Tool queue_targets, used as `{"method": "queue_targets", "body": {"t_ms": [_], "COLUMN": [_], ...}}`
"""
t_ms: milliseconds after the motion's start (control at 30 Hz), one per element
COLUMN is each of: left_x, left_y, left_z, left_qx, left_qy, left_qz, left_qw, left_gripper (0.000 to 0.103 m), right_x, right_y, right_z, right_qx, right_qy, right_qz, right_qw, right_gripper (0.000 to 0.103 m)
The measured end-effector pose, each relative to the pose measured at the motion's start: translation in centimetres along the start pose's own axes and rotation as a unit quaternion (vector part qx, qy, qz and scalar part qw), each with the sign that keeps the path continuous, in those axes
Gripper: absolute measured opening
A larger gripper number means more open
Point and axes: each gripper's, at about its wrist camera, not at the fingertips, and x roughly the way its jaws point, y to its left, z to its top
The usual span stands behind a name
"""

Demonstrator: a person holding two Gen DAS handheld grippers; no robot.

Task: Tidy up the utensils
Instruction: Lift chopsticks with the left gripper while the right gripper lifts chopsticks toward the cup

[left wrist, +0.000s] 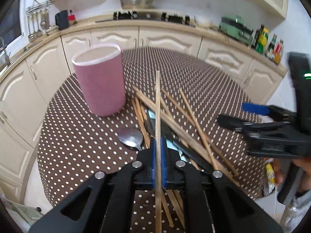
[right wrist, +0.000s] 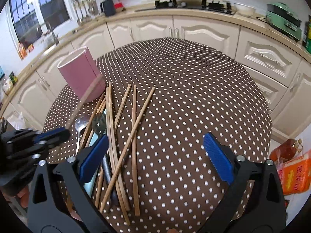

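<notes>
My left gripper is shut on a single wooden chopstick, held above the pile and pointing toward the pink holder. The pink holder also shows in the right wrist view, upright at the table's left. A pile of wooden chopsticks lies on the dotted tablecloth with a metal spoon, a dark spoon and a knife. My right gripper is open and empty above the table, right of the pile. It shows at the right in the left wrist view.
The round table with a brown dotted cloth stands in front of cream kitchen cabinets. Orange packets and a bottle sit beyond the table's right edge. The left gripper appears blurred at the left of the right wrist view.
</notes>
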Motion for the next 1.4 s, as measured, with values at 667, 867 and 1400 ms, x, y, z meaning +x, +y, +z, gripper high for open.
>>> {"method": "queue_targets", "body": {"t_ms": [667, 867, 1400], "left_x": [-5.7, -6.2, -8.4], "left_y": [3.9, 4.4, 6.3], "left_z": [3.2, 3.4, 7.3], "left_qx": [-0.079, -0.088, -0.119], "left_qy": [-0.100, -0.114, -0.228], "left_qz": [0.025, 0.009, -0.050], "left_qw": [0.9915, 0.9896, 0.9652], "left_gripper": [0.005, 0.005, 0.005], "right_x": [7.9, 5.9, -3.0], "right_y": [2.2, -0.4, 0.5], "right_z": [3.7, 5.1, 12.9], "right_qx": [-0.007, 0.005, -0.009], "right_qy": [0.123, 0.093, -0.097], "right_qz": [0.043, 0.063, 0.172], "right_qw": [0.991, 0.994, 0.980], "right_gripper": [0.009, 0.006, 0.006]}}
